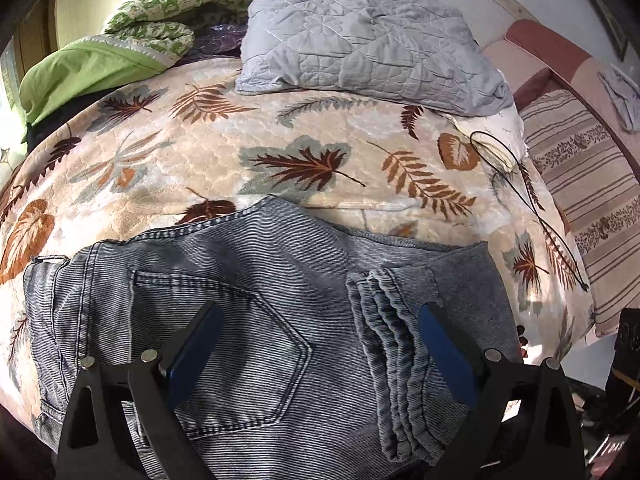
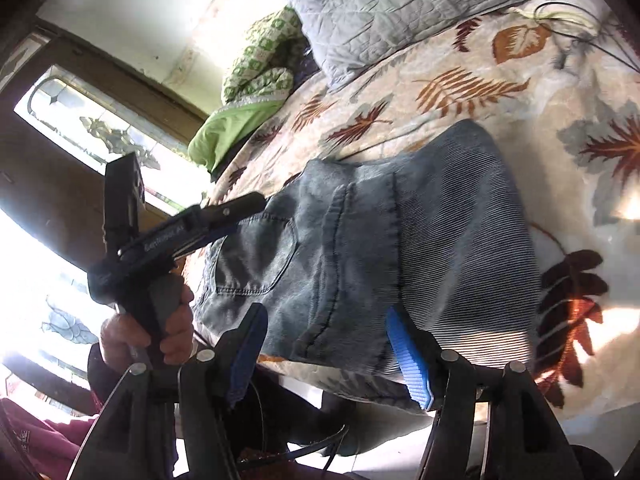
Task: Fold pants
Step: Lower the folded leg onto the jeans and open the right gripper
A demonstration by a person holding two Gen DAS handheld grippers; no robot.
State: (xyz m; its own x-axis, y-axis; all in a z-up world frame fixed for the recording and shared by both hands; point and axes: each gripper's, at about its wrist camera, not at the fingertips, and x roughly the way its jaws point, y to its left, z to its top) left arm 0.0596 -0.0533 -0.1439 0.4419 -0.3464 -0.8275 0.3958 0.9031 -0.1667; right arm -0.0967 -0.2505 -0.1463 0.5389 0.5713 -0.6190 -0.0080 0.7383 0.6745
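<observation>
Blue-grey jeans (image 1: 248, 320) lie folded on a leaf-patterned bedspread (image 1: 208, 152), back pocket up, with the leg hems (image 1: 392, 344) stacked on top at the right. My left gripper (image 1: 320, 344) is open and empty just above the jeans, its fingers either side of the pocket and hems. In the right wrist view the jeans (image 2: 400, 240) lie at the bed's near edge. My right gripper (image 2: 328, 340) is open and empty at that edge. The left gripper (image 2: 224, 216), held in a hand, hovers over the jeans' left side.
A grey quilted pillow (image 1: 360, 36) and a green patterned blanket (image 1: 160, 12) lie at the head of the bed. A black cord (image 1: 532, 200) trails across the right side. A striped cushion (image 1: 584, 200) lies beyond the bed's right edge. A window (image 2: 92, 128) is at left.
</observation>
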